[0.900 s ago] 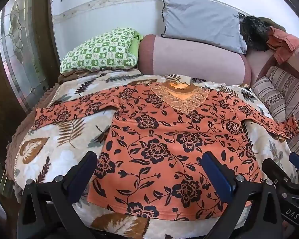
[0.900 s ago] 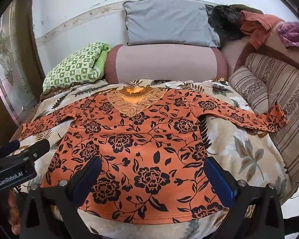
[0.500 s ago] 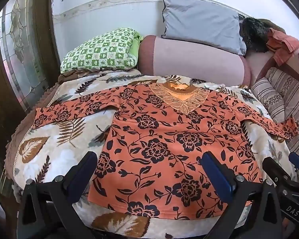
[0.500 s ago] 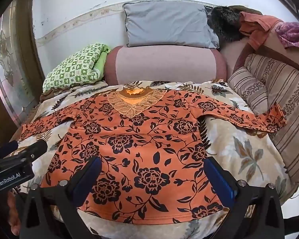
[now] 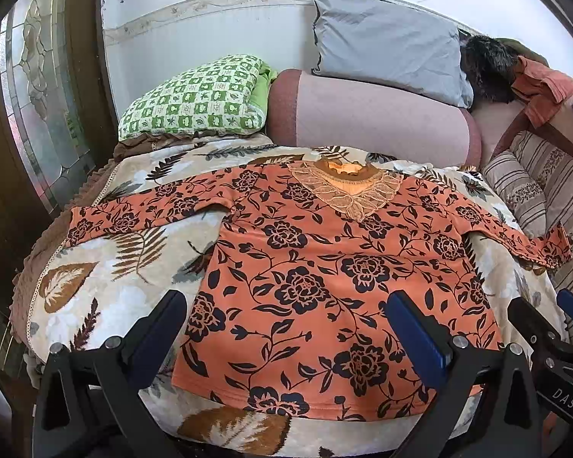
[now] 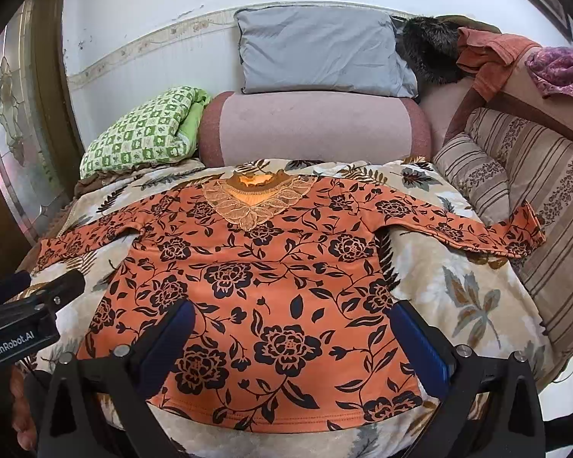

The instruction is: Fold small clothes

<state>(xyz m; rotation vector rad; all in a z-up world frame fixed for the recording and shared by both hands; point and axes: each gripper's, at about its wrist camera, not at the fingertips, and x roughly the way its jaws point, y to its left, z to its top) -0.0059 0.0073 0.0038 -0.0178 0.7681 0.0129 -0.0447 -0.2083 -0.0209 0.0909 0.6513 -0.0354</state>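
Observation:
An orange long-sleeved top with black flowers [image 5: 324,274] [image 6: 256,274] lies flat, front up, on a leaf-patterned blanket [image 5: 107,267] [image 6: 458,286], both sleeves spread sideways and its lace collar at the far end. My left gripper [image 5: 286,305] hovers open above the hem's left part, nothing between its blue pads. My right gripper [image 6: 292,311] hovers open over the hem's right part, also empty. In each wrist view the other gripper shows at the frame's edge.
Behind the top lie a pink bolster [image 6: 313,126], a grey pillow [image 6: 324,57] and a green checked quilt [image 5: 195,99]. Striped cushions [image 6: 534,198] and heaped clothes [image 6: 489,57] line the right side. A glass-panelled door [image 5: 38,95] stands at the left.
Both views have drifted only slightly; the top lies as before and both grippers stay open above the hem.

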